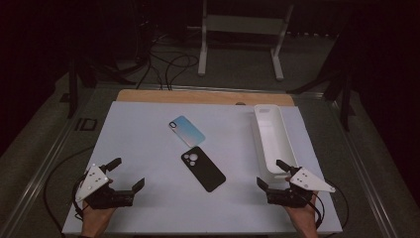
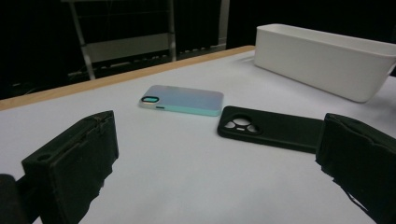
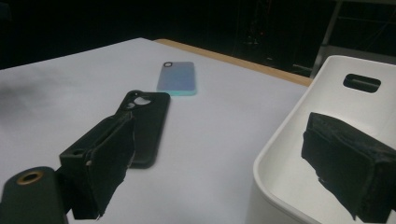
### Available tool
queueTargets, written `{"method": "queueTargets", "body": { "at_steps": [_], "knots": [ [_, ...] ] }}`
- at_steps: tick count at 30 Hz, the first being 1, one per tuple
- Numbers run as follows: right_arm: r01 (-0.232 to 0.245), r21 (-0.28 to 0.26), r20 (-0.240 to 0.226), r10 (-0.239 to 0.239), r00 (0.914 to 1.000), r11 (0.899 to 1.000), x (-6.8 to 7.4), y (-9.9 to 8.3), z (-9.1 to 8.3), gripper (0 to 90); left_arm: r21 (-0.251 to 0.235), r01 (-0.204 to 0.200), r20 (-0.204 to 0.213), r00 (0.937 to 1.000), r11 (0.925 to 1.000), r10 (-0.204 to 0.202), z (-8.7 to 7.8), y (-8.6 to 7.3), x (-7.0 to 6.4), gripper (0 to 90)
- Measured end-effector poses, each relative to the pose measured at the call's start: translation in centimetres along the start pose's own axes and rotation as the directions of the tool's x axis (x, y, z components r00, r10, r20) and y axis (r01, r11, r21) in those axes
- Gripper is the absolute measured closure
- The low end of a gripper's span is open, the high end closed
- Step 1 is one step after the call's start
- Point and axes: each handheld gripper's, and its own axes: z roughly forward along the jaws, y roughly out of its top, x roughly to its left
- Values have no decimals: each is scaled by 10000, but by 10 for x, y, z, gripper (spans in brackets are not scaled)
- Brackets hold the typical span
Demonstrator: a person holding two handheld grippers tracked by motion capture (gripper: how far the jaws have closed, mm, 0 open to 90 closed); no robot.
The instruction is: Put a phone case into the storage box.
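Two hand-held grippers wait at the near edge of a white table, both with jaws spread wide and holding nothing. The left gripper point(image 1: 130, 174) sits at about seven o'clock on the table, the right gripper point(image 1: 274, 174) at about five o'clock, its far jaw beside the near end of a white bin point(image 1: 274, 138).

From the right gripper, the black phone case point(image 1: 203, 168) lies toward nine o'clock; from the left, toward three o'clock. It rests flat at the table's centre, its long axis running diagonally from ten o'clock to four o'clock, camera cutout at the far end. The right gripper looks slightly nearer to its closer end, so the next reach probably falls to that hand.

The case is matte, thin and round-cornered. Just beyond it, apart, lies a glossy blue-green phone case point(image 1: 186, 130) on a similar diagonal. The bin is smooth plastic, long, with a handle slot point(image 3: 361, 83).
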Motion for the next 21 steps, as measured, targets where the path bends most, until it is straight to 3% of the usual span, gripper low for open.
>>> {"method": "queueTargets", "body": {
  "at_steps": [11,16,21],
  "knots": [
    [-113,229,163,109,9998,9997,0,0,3,88,70,7,-180,9998,10000,-6,1,-3,0,0],
    [-131,554,288,115,9995,9984,1,1,6,88,270,-208,-259,9994,9994,215,5,-4,-4,0],
    [-92,785,249,72,9997,9969,2,6,8,88,231,-170,-364,9992,9996,178,4,-4,-3,0]
  ]
}}
